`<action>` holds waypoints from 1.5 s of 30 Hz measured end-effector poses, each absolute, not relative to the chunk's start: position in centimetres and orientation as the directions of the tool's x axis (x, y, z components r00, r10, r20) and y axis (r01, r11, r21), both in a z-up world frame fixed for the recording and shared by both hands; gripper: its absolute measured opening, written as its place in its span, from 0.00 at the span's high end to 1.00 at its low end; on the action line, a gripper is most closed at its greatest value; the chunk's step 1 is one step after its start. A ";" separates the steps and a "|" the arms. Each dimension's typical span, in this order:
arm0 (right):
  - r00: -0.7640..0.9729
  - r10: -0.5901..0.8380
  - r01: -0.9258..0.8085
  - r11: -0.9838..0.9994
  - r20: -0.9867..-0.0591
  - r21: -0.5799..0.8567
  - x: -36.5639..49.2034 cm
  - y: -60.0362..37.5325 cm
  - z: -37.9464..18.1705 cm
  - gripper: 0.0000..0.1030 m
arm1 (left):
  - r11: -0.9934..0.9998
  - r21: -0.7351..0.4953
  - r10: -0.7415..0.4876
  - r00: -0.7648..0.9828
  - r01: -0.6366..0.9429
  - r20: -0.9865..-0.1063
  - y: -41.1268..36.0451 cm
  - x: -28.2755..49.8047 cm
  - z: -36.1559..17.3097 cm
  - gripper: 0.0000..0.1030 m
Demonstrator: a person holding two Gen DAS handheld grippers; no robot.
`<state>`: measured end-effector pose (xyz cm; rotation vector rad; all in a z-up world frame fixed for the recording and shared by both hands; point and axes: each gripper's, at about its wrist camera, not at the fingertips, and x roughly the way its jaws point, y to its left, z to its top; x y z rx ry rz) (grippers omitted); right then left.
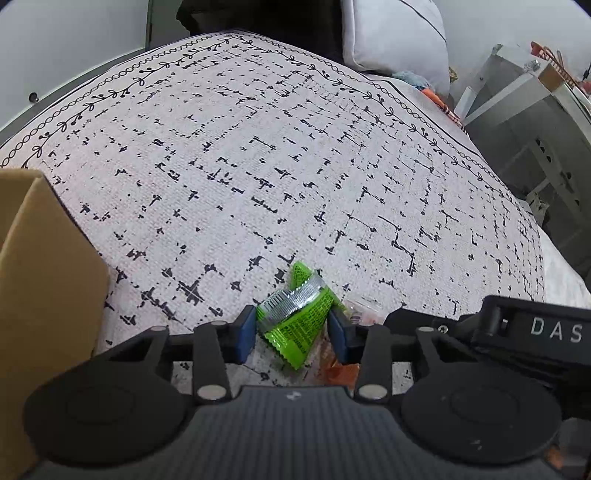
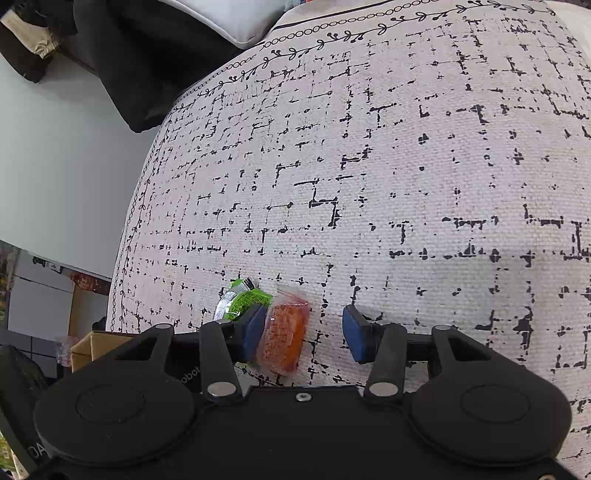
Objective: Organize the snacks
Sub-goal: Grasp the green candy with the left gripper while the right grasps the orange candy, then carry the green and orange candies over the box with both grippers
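Note:
A crumpled green snack packet (image 1: pixel 295 317) with a silver band lies on the patterned cloth (image 1: pixel 295 166). My left gripper (image 1: pixel 291 332) holds it, both blue pads pressing its sides. In the right wrist view the same green packet (image 2: pixel 240 302) peeks out behind the left finger. An orange snack packet (image 2: pixel 284 336) in clear wrap rests on the cloth between the fingers of my right gripper (image 2: pixel 301 336). It sits against the left pad (image 2: pixel 255 336), and a wide gap separates it from the right pad, so this gripper is open. The right gripper body (image 1: pixel 535 328) crosses the left view.
A brown cardboard box (image 1: pixel 44 277) stands at the left edge of the cloth, also visible low left as the box (image 2: pixel 96 343). A white pillow (image 1: pixel 395 33) and dark clothing (image 2: pixel 155 55) lie at the far end. White furniture (image 1: pixel 517 110) stands to the right.

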<state>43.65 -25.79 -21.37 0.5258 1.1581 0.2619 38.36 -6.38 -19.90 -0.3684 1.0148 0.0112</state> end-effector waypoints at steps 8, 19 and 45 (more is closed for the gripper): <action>0.392 0.448 0.042 0.864 -0.804 0.502 43.6 -24.3 -21.4 0.54 | 0.922 -0.314 -0.144 0.552 -0.228 -0.821 -4.9 37.2 -19.4 0.72; 0.395 0.368 -0.078 0.926 -0.842 0.368 43.3 -21.0 -21.4 0.61 | 0.896 -0.344 -0.119 0.593 -0.282 -0.797 -3.1 33.3 -16.3 0.72; 0.484 0.539 -0.295 0.842 -0.689 0.452 36.5 -19.0 -11.8 0.79 | 0.883 -0.332 -0.011 0.692 -0.332 -0.722 2.2 24.8 -7.0 0.72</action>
